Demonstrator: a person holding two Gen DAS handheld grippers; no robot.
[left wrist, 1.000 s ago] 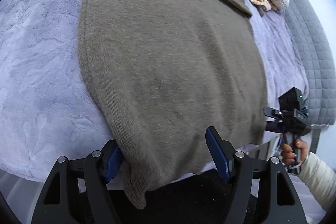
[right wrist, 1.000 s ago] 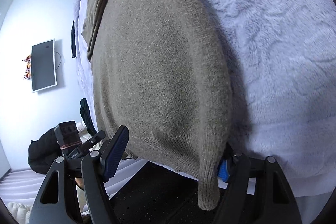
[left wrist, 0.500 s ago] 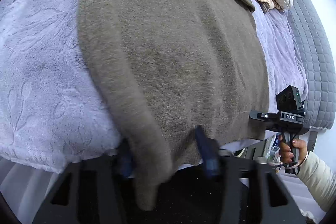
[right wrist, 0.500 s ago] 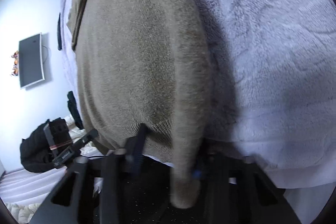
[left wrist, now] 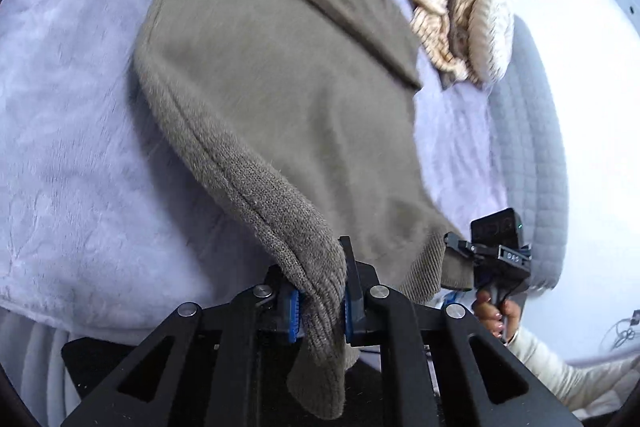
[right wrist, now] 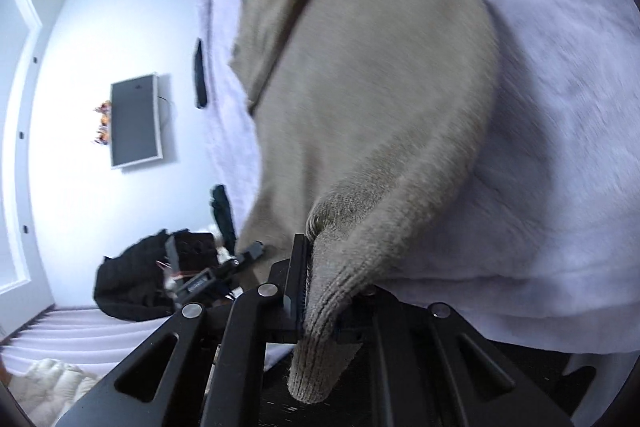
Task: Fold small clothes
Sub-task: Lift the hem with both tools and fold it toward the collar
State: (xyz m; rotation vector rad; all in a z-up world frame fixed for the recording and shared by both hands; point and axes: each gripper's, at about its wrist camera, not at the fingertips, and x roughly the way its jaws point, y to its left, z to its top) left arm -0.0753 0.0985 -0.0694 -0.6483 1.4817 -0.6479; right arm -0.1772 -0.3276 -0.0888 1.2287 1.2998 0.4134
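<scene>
A taupe knitted sweater [left wrist: 280,75] lies spread on a pale lilac bedspread [left wrist: 72,147], its sleeves folded across the far part. My left gripper [left wrist: 320,303] is shut on the sweater's near left hem corner and lifts it off the bed. My right gripper [right wrist: 320,303] is shut on the near right hem corner [right wrist: 352,259], also raised. In the left wrist view the right gripper [left wrist: 460,247] shows at the sweater's other corner. In the right wrist view the left gripper [right wrist: 248,255] shows at the lower left.
A heap of beige and striped clothes [left wrist: 452,15] lies at the far right of the bed beside a grey quilted headboard [left wrist: 536,147]. In the right wrist view a wall TV [right wrist: 134,121] and a black bag [right wrist: 128,287] on the floor stand beyond the bed.
Both grippers were open around the hem corners a second ago. They have closed on the corners and lifted them up off the bed edge.
</scene>
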